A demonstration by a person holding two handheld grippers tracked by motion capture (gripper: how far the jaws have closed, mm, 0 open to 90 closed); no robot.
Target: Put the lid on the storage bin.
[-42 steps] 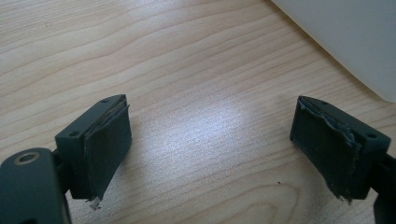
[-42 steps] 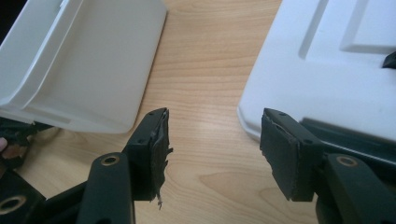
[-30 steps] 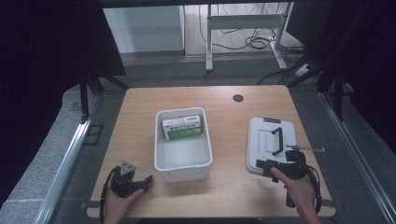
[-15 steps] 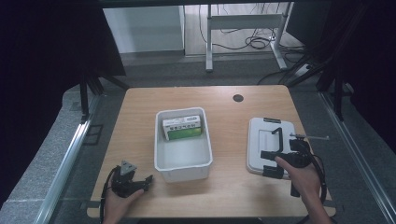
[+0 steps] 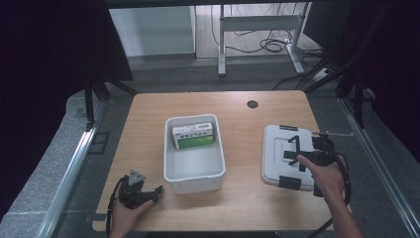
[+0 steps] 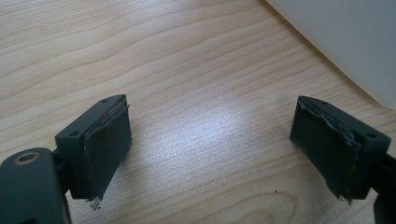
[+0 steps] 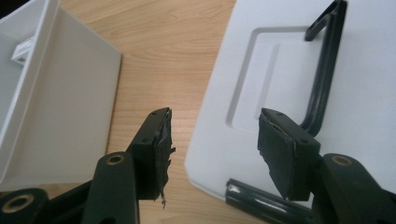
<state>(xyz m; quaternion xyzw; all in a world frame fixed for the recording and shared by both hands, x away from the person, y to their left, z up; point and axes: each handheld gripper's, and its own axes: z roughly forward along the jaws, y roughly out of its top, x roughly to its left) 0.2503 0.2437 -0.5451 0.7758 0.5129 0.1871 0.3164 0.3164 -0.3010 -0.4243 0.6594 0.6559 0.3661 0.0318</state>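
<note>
- a light wooden table (image 5: 148, 129) sits in front of the person, with a white open bin (image 5: 194, 154) near its middle.
- inside the bin, at its far end, lies a green and white carton (image 5: 193, 136), tilted against the far wall.
- to the right of the bin, apart from it, a white lid (image 5: 289, 156) lies flat on the table, with a dark handle (image 5: 293, 147) on top and dark clips at its near and far edges.
- the right gripper (image 5: 317, 154) hangs over the lid's right part, jaws spread and empty; in the right gripper view (image 7: 212, 140) one jaw is over the bare wood between bin and lid, the other over the lid beside the handle (image 7: 322, 70).
- the left gripper (image 5: 148, 191) rests low at the table's near left corner, just beside the bin's near left corner, jaws wide apart with nothing between them; bare wood grain lies between its pads (image 6: 107, 140).
- a small dark round hole (image 5: 252, 104) marks the table's far side.
- beyond the table, a metal desk frame (image 5: 257, 29) and loose cables (image 5: 272, 44) stand on the floor.
</note>
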